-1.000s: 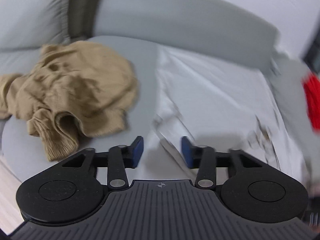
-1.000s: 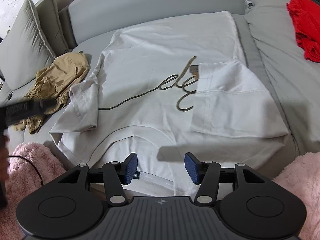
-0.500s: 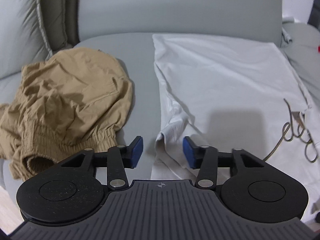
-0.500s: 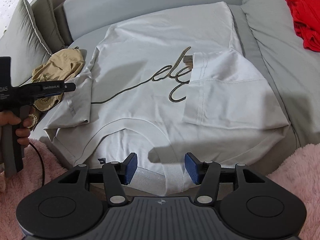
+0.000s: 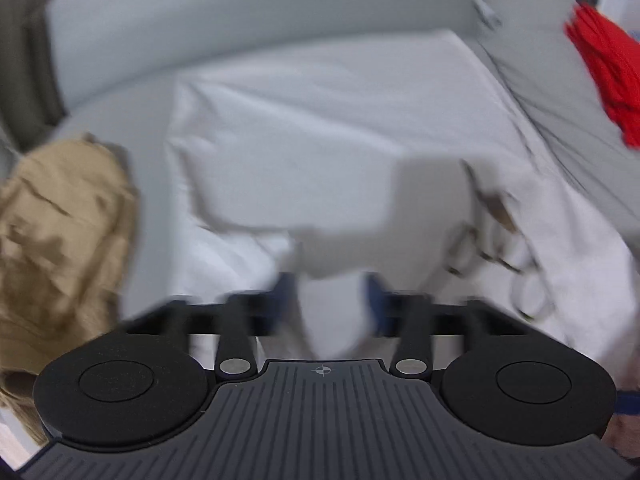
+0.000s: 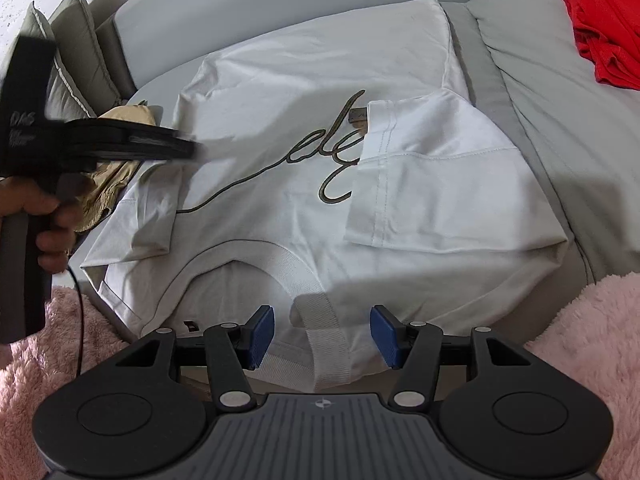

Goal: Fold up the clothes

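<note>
We have a white T-shirt [image 6: 304, 184] spread flat on the grey sofa seat [image 6: 560, 128], collar toward us, with one sleeve [image 6: 436, 184] already turned inward over the script lettering [image 6: 304, 152]; the opposite sleeve [image 6: 140, 220] lies only loosely bunched, so we judge that side to be the fold in hand. Our right gripper [image 6: 322, 336] sits low at the collar with its jaws spread wide on either side of the ribbed neckband [image 6: 324, 344], touching nothing firmly; we read this as steadying the neckline, not a grasp. Our left gripper [image 5: 332, 300] hovers above the shirt's unfolded sleeve, its view smeared by motion, yet the blue pads stand clearly apart with only cloth below them; in the right view the same tool [image 6: 120, 144] shows side-on above that sleeve.

Beside the shirt, on the unfolded-sleeve side, a crumpled tan garment [image 5: 60, 232] waits; well beyond the folded sleeve a red garment [image 6: 600, 28] lies on a grey cushion; grey pillows [image 6: 72, 64] lean against the backrest behind the shirt; pink fleece [image 6: 592, 344] flanks the collar end.
</note>
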Available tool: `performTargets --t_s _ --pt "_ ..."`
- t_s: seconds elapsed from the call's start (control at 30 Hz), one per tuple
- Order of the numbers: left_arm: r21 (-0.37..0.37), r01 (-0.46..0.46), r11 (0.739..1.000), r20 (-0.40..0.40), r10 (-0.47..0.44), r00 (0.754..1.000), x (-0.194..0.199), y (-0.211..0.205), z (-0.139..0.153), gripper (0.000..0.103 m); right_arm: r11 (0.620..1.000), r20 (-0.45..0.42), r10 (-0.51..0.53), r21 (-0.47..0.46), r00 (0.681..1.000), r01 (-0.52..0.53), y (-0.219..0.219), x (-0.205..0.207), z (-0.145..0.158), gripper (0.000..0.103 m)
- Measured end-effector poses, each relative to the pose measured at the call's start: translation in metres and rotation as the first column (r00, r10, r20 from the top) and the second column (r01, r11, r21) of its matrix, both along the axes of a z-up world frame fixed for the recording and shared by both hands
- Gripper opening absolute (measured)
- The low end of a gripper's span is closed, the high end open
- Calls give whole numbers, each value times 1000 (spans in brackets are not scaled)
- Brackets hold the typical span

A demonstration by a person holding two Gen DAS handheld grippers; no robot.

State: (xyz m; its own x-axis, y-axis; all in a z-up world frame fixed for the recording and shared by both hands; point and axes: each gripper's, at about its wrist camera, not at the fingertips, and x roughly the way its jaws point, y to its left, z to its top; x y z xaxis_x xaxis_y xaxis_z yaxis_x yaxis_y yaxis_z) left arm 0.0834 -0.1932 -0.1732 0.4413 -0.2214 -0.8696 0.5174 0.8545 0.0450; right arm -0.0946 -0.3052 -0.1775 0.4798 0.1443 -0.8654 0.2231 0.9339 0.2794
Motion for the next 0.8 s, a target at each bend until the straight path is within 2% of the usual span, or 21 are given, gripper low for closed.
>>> performTargets --t_s 0.1,0.2,0.27,0.33,0.37,0.4,0.47,0.57,0.63,0.73,0.77,0.8 --pt "-9 33 999 39 -32 999 -21 11 10 65 1000 14 -10 -3 1000 10 -1 -3 3 59" --pt "-55 -105 993 50 108 993 -22 62 25 65 1000 22 -22 2 1000 22 -3 -4 2 59" --pt "-98 -241 966 18 244 970 -16 104 29 65 1000 28 -21 6 999 21 -3 -4 1 59" --pt "-118 -323 939 -14 323 946 -11 130 31 65 1000 32 -14 5 999 14 -1 -2 0 58" --pt "-126 -391 912 -53 387 921 -7 152 28 65 1000 33 -9 4 999 9 0 -1 -1 58" --pt "-126 -417 900 -78 410 909 -6 162 24 65 1000 33 -2 1 999 2 2 0 -1 58" --pt "-126 -430 894 -113 418 901 -7 172 16 65 1000 33 14 -6 999 -14 6 2 0 58" --pt "-135 -400 907 -139 382 914 -8 166 3 64 999 30 31 -23 999 -30 12 2 1 58" --pt "-126 -384 914 -161 363 918 -6 161 -7 60 999 28 38 -36 999 -37 14 1 2 58" --pt "-96 -369 924 -159 352 922 -6 155 -20 42 998 32 35 -51 999 -34 14 -3 4 58" --pt "-83 -360 929 -141 347 927 -8 153 -22 31 998 31 32 -52 999 -30 13 -4 4 58" --pt "-65 -350 935 -123 340 932 -9 152 -21 8 998 30 28 -53 999 -26 11 -5 4 58"
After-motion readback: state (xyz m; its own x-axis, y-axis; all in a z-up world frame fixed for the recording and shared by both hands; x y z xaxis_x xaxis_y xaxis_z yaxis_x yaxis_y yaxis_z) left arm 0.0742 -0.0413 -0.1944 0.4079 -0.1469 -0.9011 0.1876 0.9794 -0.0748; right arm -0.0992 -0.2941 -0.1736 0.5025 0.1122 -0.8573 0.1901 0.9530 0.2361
